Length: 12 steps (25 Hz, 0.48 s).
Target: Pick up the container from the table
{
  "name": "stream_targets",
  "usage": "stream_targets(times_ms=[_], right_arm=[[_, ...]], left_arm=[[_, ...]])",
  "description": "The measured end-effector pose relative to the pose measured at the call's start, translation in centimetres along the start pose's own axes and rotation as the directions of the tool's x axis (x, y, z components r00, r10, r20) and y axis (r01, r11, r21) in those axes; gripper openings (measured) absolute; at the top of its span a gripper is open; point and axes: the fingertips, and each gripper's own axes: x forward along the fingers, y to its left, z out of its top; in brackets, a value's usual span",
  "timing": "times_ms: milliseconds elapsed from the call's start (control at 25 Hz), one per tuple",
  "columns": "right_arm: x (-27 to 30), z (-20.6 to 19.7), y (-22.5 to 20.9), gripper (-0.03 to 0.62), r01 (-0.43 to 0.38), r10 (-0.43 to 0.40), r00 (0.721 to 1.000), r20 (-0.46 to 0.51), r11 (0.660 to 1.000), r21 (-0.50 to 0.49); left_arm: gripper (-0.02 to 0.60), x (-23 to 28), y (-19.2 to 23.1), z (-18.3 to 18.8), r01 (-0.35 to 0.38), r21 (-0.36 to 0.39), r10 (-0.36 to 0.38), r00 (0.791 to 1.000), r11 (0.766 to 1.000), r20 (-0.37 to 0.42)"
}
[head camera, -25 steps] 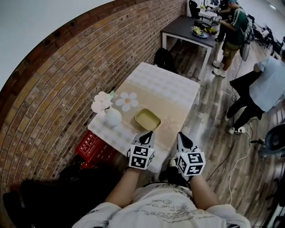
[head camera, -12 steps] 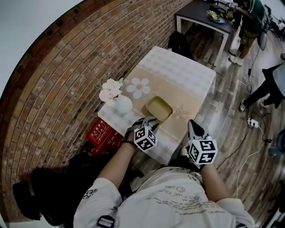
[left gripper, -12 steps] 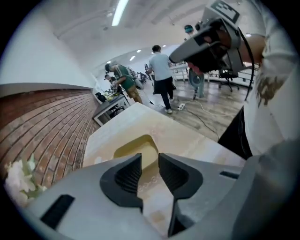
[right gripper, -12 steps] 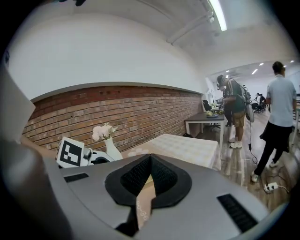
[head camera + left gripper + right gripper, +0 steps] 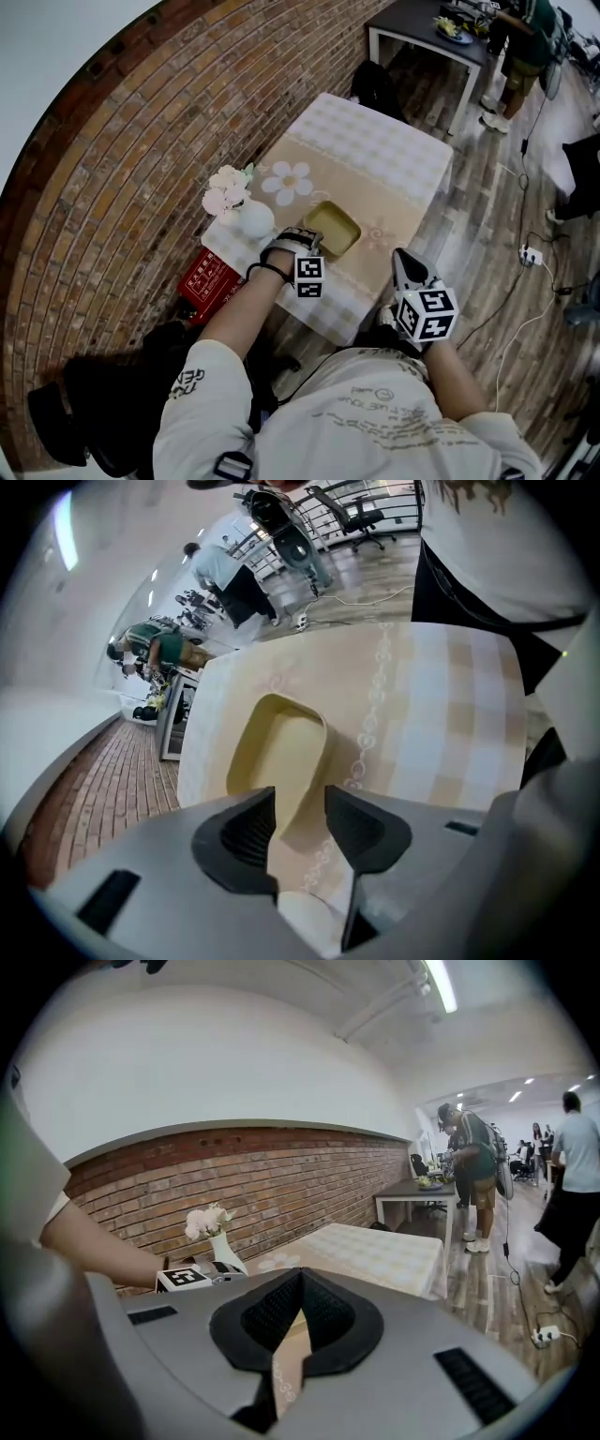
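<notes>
Step in hand: the left gripper (image 5: 300,810) approaches the container (image 5: 274,747). The container sits open and empty on the table (image 5: 398,155), on the beige band of the cloth, near the edge closest to the person. A white vase (image 5: 254,221) of pale flowers stands just beside it, toward the brick wall.

Left gripper: jaws apart and lined up on the container's near end, with a corner of the rim showing in the gap. No clamp made yet.

Right gripper (image 5: 298,1312): jaws together with nothing between them. It is held off the table's front edge, well apart from the container.

To do it well (judgement):
- The wall looks thin, probably light plastic.
- Put one jaw inside and one outside the near wall, and seat deep over the rim before closing.
- Close gently, then lift level, since a one-sided grip may let the far end droop.
- Keep the arm clear of the vase.

Unclear:
- Whether either jaw touches the rim.
- In the head view the left jaw tips are hidden under the marker cube and hand.
- The container's depth is hard to judge.
- The right gripper view does not show the container at all
</notes>
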Motion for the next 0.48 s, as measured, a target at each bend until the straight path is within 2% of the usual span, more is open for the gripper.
stream_targets(times_ms=[480], right_arm=[[-0.1,-0.6,-1.9,0.002,0.029,-0.029,0.999,-0.016,0.999,0.026]], left_arm=[[0.149,3.8,-2.0,-0.2,0.108,0.094,-0.101,0.992,0.99,-0.071]])
